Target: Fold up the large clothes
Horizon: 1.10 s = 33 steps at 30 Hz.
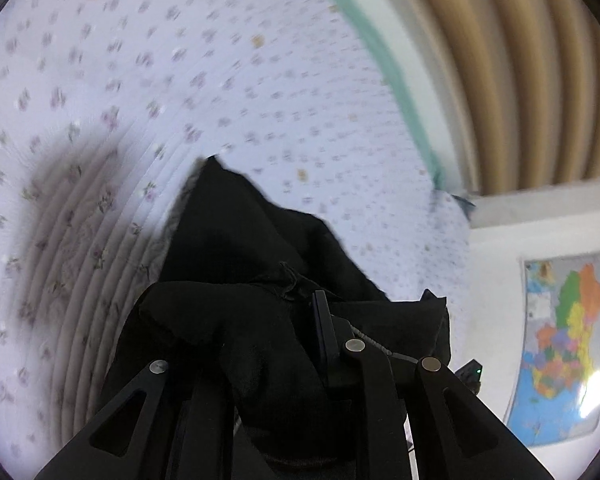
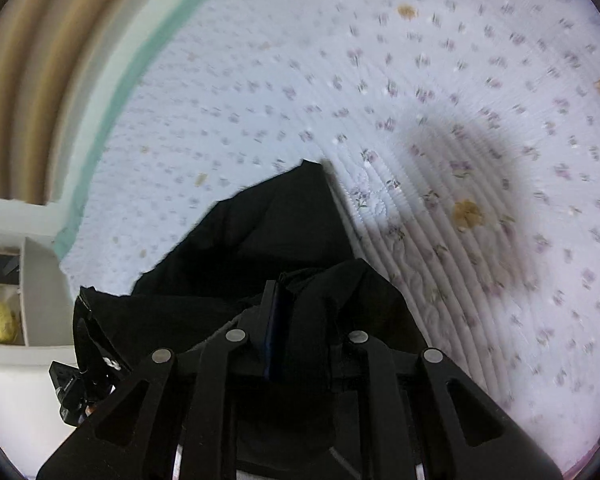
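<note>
A black garment hangs in front of my left gripper, which is shut on a bunched fold of it; cloth drapes over the left finger and only the right finger shows. In the right wrist view the same black garment is pinched by my right gripper, shut on its edge, with one finger showing. The garment is held above a bed with a pale floral quilt, and the cloth stretches between the two grippers. The picture is motion-blurred.
The quilt has a teal border along its far edge. A beige curtain hangs beyond it. A coloured map is on the white wall. A shelf with a yellow object stands at the left.
</note>
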Each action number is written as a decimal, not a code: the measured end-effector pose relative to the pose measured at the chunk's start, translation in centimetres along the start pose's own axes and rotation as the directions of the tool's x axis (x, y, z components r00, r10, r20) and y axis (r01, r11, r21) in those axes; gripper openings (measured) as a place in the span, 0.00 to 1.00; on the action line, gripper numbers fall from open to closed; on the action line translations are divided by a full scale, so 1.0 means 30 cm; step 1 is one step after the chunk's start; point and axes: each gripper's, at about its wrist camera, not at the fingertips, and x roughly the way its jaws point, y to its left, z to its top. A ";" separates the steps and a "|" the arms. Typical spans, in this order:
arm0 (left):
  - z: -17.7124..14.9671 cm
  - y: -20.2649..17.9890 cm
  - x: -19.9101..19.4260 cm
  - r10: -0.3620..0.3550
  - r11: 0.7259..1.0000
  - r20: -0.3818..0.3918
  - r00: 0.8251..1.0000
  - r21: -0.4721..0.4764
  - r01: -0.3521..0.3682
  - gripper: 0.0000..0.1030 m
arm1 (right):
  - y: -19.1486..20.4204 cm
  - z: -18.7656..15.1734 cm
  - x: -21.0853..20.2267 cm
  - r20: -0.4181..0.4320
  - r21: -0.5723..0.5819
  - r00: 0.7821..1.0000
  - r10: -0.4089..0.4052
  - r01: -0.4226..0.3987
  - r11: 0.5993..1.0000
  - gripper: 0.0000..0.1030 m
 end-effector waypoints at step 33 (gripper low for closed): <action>0.067 0.032 -0.057 0.148 0.967 0.011 0.989 0.206 -0.147 0.77 | 0.147 0.079 0.020 0.107 -0.419 0.980 -0.168 0.198 0.886 0.81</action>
